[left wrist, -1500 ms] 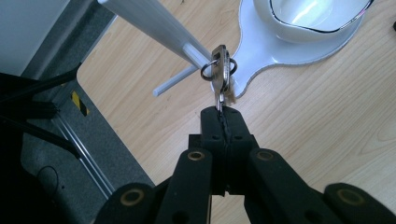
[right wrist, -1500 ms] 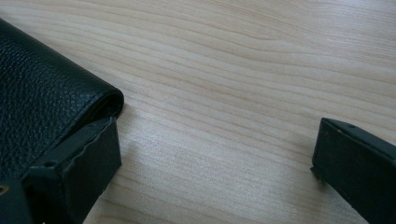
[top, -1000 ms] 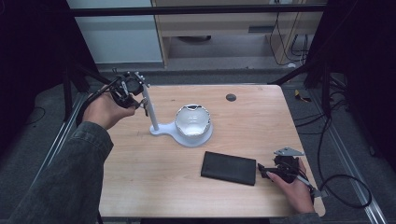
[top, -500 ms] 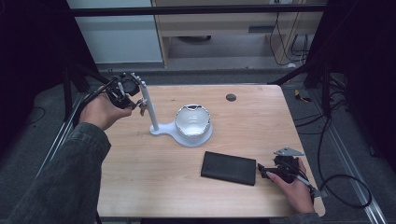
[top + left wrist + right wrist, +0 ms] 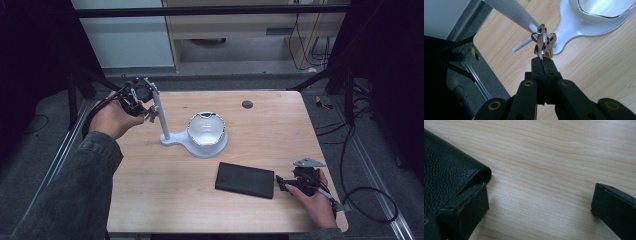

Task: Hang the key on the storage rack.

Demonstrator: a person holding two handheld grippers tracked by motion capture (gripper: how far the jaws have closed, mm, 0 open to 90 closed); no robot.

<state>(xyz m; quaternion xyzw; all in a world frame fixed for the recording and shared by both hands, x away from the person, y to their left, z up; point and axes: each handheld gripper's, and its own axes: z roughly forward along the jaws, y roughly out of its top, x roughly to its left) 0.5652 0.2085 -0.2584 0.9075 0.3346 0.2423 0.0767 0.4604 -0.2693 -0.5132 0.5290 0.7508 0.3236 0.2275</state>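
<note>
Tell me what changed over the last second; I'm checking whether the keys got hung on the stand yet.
Nothing visibly changed. The left hand-held gripper stays shut on the bunch of metal keys beside the white stand's slanted post. The right hand-held gripper stays open on the wooden table beside the black leather wallet.

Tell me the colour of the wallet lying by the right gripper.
Black, with a grained leather look; the wallet shows best in the right gripper view.
</note>
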